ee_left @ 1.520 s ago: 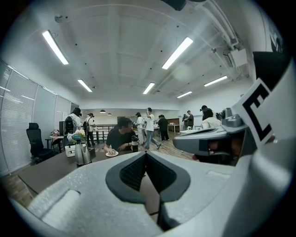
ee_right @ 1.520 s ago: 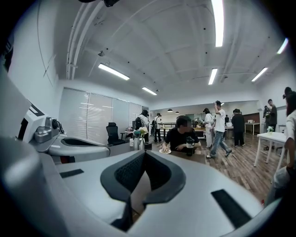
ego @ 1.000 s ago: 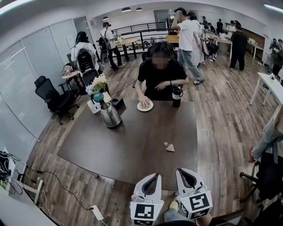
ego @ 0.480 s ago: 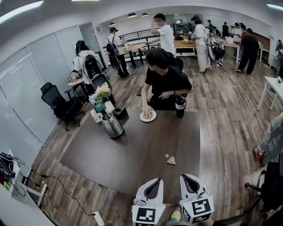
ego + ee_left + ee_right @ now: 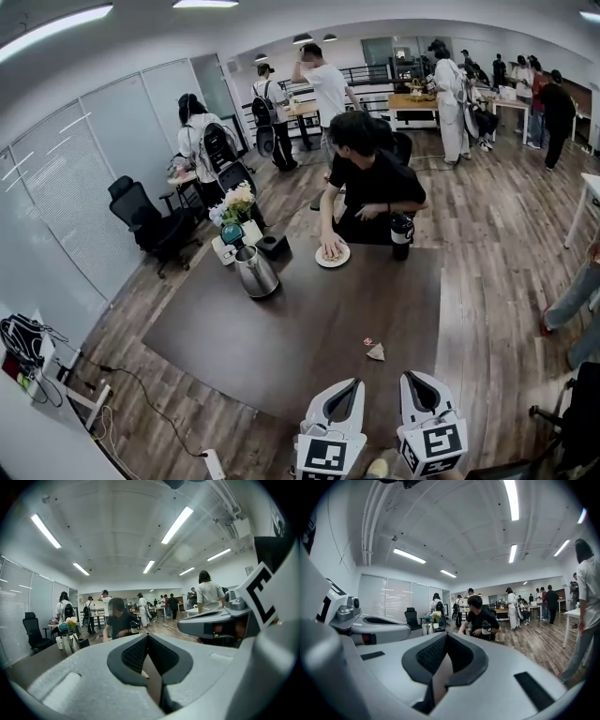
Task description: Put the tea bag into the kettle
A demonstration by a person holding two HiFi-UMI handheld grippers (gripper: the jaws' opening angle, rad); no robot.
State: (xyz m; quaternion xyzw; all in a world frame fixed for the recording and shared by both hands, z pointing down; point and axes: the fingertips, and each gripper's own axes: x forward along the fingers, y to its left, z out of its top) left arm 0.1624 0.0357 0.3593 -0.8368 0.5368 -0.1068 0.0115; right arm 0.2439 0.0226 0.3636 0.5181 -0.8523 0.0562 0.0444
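A small pale tea bag (image 5: 376, 352) with a red tag lies on the dark table (image 5: 281, 347), towards its near right side. The steel kettle (image 5: 255, 272) stands at the far left of the table; it also shows as the kettle (image 5: 71, 643) and the kettle (image 5: 425, 628) in the two gripper views. My left gripper (image 5: 347, 392) and right gripper (image 5: 418, 386) hover side by side at the table's near edge, well short of the tea bag. Both are shut with nothing between the jaws, as the left gripper (image 5: 147, 637) and right gripper (image 5: 446, 636) show.
A person in black sits at the table's far side, a hand on a white plate (image 5: 332, 255), beside a black bottle (image 5: 401, 234). Flowers (image 5: 236, 202), cups and a black box (image 5: 274, 247) stand behind the kettle. Several people walk in the background. An office chair (image 5: 141, 217) stands at left.
The head view has swung, so the table and kettle sit further right and lower in the picture. People behind have walked on. Both grippers stay shut at the near edge.
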